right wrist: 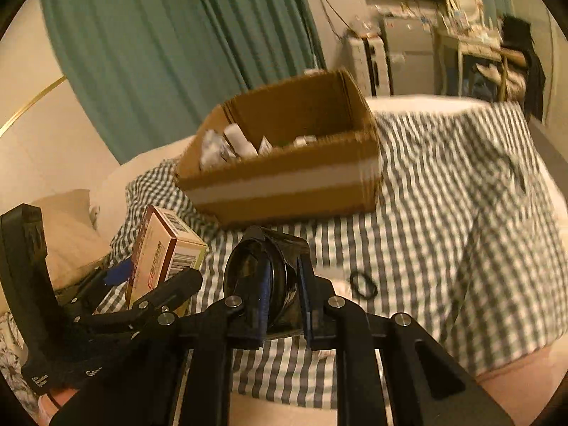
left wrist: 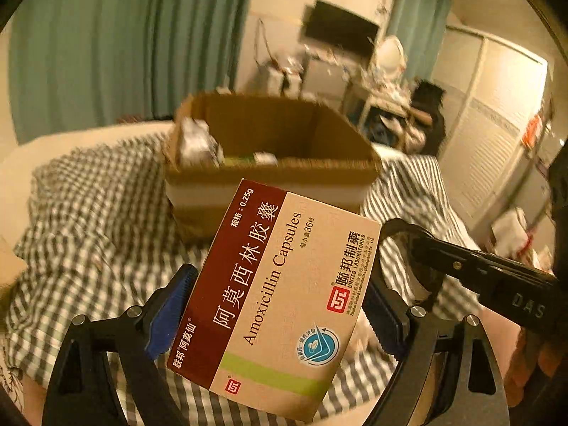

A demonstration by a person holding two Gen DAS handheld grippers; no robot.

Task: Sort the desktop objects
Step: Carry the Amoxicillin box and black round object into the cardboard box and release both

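An Amoxicillin box (left wrist: 280,294) sits tilted, clamped across its width in the wide-set left tongs (left wrist: 277,316) above the checked bedcover (left wrist: 88,213). The right tongs (right wrist: 282,296), nearly closed, grip a black round object (right wrist: 259,269). Beyond stands an open cardboard carton (right wrist: 284,184).

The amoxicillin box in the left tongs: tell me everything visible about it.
The amoxicillin box is flat beige cardboard with a maroon band, a green stripe, a red logo and a round teal seal. It is closed, tilted, and lifted off the checked cloth, clamped across its width between the left tongs' blue pads.
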